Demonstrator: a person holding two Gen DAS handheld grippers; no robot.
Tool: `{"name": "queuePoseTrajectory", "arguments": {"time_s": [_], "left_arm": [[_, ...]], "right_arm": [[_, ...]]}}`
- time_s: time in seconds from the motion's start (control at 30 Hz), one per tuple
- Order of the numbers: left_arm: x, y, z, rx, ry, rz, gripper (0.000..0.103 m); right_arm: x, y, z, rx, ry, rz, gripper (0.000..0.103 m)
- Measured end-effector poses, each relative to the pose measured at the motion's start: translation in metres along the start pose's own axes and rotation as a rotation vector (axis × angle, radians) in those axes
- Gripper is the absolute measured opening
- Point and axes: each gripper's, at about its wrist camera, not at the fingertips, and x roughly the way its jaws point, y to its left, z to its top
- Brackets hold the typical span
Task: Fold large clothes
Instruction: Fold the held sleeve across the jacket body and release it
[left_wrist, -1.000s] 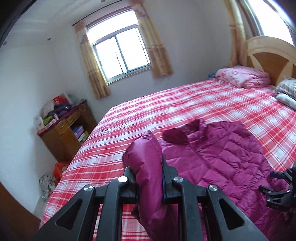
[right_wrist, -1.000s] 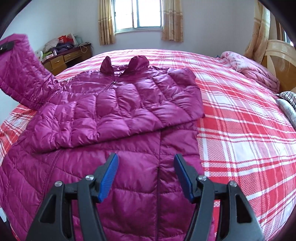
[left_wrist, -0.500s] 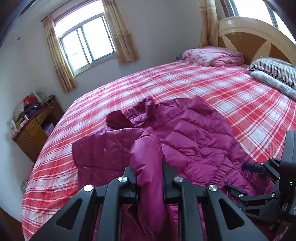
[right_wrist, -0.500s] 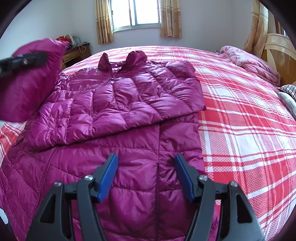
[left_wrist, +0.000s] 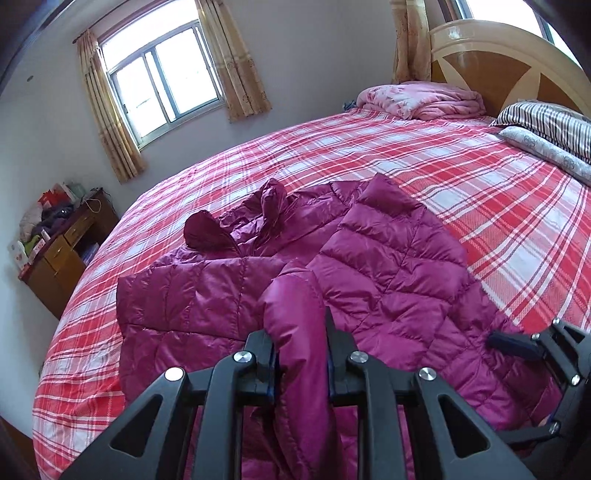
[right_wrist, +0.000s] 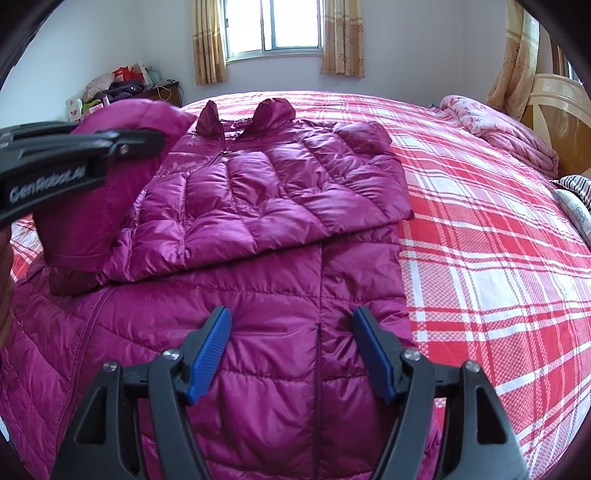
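Shows a magenta quilted jacket (right_wrist: 277, 192) spread front-up on a red plaid bed (right_wrist: 480, 221), collar (right_wrist: 273, 107) at the far end, hem at the near end, long axis running near to far along the zip (right_wrist: 317, 369).

Holds one sleeve (left_wrist: 295, 295) by its cuff end in the left gripper (left_wrist: 297, 328), lifted clear of the bed at the jacket's left side. Narrow jaws, just been easing apart, with the padded sleeve between them and apparently pressed by both pads. Runs from the left shoulder, far and left, back toward the near gripper, bent over at the shoulder line.

Lies already across the chest: the other sleeve (right_wrist: 258, 206), slanting from the far right shoulder down to the near left.

Hovers over the lower front, near the hem: the right gripper (right_wrist: 291, 314), jaws wide and just been spreading further, one tip either side of the zip, gripping nothing; cannot tell whether touching the fabric.

Matters most for the coming move: chest lying to the right of the held cuff and slightly farther away, so probably a short carry rightward and down, laying this sleeve over the folded one, crossing the jacket's long axis. Falls to the left hand, clearly the nearer; the right sits well apart, toward the hem. Risks a springy, puffy sleeve sliding back on release.
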Motion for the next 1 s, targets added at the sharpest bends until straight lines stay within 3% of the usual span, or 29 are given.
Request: {"name": "queuePoseTrajectory", "arguments": {"time_s": [0.17,0.23,0.33,0.53,0.67,0.8,0.9,1.0], "left_arm": [[-0.008,-0.006,0.010,-0.008,-0.034,-0.027,0.036],[-0.013,-0.005,0.013,-0.016,-0.055,-0.019,0.051],[-0.020,0.005,0.014,-0.033,-0.085,0.008,0.063],[-0.015,0.057,-0.002,-0.052,-0.075,0.148,0.069],[0.012,0.104,-0.025,-0.078,0.005,0.268,0.070],[0.039,0.135,-0.045,-0.130,0.082,0.293,0.070],[0.055,0.146,-0.055,-0.168,0.113,0.280,0.070],[0.065,0.150,-0.063,-0.196,0.129,0.261,0.070]], "right_arm": [[0.000,0.001,0.000,-0.004,-0.001,-0.001,0.075],[0.000,0.001,0.000,-0.005,-0.002,-0.002,0.075],[0.000,0.000,0.000,0.001,-0.005,0.006,0.075],[-0.007,-0.005,0.000,0.032,-0.028,0.029,0.075],[-0.021,-0.004,0.006,0.048,-0.071,0.038,0.064],[-0.042,0.013,0.025,0.051,-0.128,0.096,0.064],[-0.039,0.039,0.041,0.009,-0.119,0.137,0.064],[-0.023,0.061,0.053,-0.042,-0.093,0.146,0.056]]}}
